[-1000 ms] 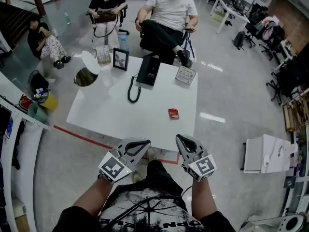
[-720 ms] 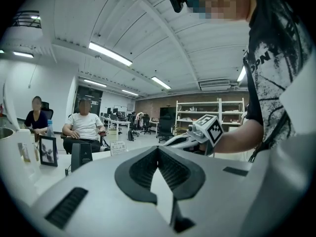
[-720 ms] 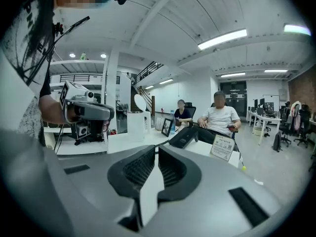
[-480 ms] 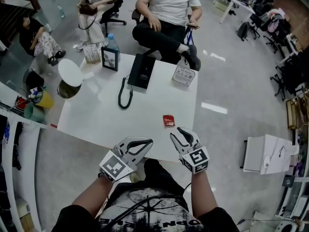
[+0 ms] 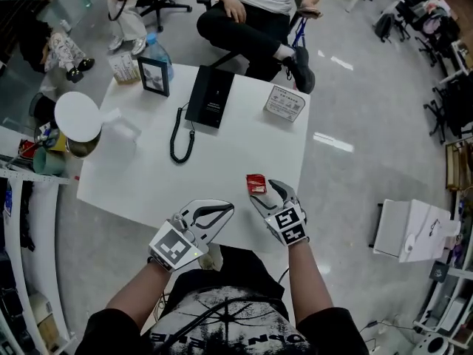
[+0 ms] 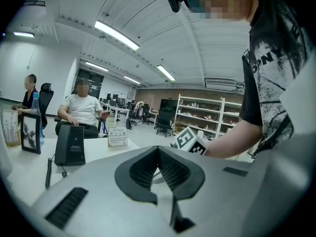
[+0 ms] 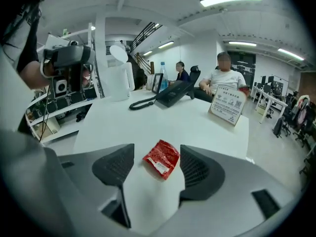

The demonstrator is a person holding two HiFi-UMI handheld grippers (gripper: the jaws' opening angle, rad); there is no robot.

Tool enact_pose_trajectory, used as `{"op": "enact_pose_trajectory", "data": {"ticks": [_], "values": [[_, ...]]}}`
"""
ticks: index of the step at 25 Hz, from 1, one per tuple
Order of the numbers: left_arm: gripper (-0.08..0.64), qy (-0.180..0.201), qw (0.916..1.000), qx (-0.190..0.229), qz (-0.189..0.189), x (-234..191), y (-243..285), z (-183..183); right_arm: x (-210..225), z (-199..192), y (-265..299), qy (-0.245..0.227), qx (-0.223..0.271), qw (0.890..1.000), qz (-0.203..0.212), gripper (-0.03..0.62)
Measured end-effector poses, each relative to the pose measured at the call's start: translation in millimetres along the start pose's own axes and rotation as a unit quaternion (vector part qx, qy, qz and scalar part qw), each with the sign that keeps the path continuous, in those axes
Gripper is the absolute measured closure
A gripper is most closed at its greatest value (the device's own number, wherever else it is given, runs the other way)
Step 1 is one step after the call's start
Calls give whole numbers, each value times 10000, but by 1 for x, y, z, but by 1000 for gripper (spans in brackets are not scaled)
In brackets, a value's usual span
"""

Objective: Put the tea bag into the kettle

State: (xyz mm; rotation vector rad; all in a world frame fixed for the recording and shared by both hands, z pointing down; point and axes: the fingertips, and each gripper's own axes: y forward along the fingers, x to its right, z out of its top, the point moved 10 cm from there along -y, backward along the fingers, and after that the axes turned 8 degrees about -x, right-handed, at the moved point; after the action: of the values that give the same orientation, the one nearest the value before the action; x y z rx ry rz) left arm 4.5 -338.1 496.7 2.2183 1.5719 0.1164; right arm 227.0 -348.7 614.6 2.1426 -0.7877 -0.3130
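Tea bag: flat on surface; untouched
Right gripper: fingers just opening; bag between them
Left gripper: fingers closed; empty
Risk: thin packet may skid from pinch; kettle well apart

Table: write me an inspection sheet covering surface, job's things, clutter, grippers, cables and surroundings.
Surface: white table, no spills seen.
Job's things: red tea bag flat near the front edge; kettle at far left corner, lid up.
Clutter: phone, photo frame, bottle, sign card.
Grippers: right hand-held gripper open, jaws just been opening, tea bag between them, ungripped; left hand-held gripper shut, empty.
Cables: phone cord coiled on table.
Surroundings: seated people beyond.
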Motion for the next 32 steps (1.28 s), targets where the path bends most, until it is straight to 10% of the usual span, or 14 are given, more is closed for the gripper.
{"op": "enact_pose_trajectory", "data": {"ticks": [19,25,32], "values": [[552,-443,9988,-162,126,-23,17,-21,19,0,42,-420,-581,9968,363,257],[552,-471,9986,-160,152,-23,15,-22,17,1,38,-522,-523,9972,132,487],[552,-501,9984,-121,248,-21,9,-23,17,1,39,-484,-339,9981,146,535]]}}
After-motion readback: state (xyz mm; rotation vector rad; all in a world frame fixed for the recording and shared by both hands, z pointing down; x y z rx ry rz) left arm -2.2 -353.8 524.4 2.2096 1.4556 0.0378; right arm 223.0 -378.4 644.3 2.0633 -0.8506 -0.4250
